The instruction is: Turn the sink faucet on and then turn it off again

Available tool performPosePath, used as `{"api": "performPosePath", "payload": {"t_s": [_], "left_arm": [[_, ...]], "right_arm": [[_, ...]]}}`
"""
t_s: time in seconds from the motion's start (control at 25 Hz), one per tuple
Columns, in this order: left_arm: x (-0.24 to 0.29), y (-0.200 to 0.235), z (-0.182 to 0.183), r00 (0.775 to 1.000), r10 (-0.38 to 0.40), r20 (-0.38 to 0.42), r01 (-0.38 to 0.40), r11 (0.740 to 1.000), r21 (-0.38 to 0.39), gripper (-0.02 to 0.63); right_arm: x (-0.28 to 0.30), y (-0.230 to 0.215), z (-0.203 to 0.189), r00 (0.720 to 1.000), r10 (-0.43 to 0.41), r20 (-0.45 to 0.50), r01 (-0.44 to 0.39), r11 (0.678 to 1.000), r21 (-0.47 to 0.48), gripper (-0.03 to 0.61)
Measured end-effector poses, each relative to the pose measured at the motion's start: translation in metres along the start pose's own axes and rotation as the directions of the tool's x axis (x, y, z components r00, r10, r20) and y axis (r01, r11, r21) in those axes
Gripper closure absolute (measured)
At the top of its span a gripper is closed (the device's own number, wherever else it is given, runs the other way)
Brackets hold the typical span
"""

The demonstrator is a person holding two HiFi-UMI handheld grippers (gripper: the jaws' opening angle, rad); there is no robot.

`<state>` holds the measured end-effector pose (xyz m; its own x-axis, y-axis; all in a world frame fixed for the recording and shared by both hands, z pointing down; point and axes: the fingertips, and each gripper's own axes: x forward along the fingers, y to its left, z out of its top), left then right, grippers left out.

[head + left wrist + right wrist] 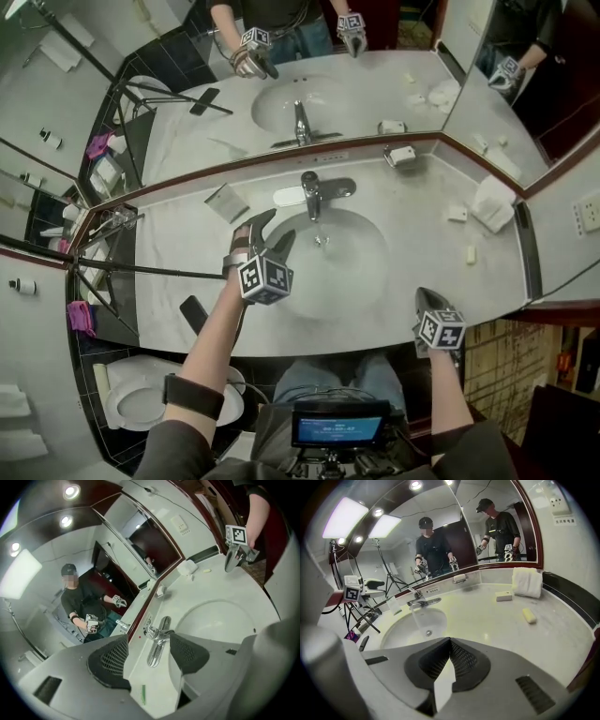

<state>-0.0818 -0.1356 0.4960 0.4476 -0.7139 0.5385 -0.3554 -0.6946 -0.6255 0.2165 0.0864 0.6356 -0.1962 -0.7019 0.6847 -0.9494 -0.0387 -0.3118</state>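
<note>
Running faucet (312, 195), left gripper (272, 234) before it.
We see the faucet at the basin's (366, 281) back rim; left gripper spread, empty; right gripper (429, 298) pressed together. The chrome lever (339, 187) looks stiff and slick: we judge its free end the best hold.

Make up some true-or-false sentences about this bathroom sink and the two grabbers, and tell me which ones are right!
1. Water is running from the faucet into the sink. True.
2. The left gripper is clamped on the faucet. False: its jaws stand wide apart in front of the faucet, pressing on nothing.
3. The right gripper is shut with nothing in it. True.
4. The folded towel lies in the sink. False: it lies on the counter, off to the right.
</note>
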Motion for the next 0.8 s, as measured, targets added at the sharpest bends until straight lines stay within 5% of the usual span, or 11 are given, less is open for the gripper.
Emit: {"api": "performPosePath", "payload": {"t_s": [0.8], "left_arm": [[0.121, -0.005, -0.009, 0.995, -0.096, 0.034, 0.088, 0.978, 0.187, 0.305]], "right_arm": [[0.0, 0.012, -0.031, 0.998, -0.035, 0.051, 0.031, 0.996, 0.085, 0.561]]}}
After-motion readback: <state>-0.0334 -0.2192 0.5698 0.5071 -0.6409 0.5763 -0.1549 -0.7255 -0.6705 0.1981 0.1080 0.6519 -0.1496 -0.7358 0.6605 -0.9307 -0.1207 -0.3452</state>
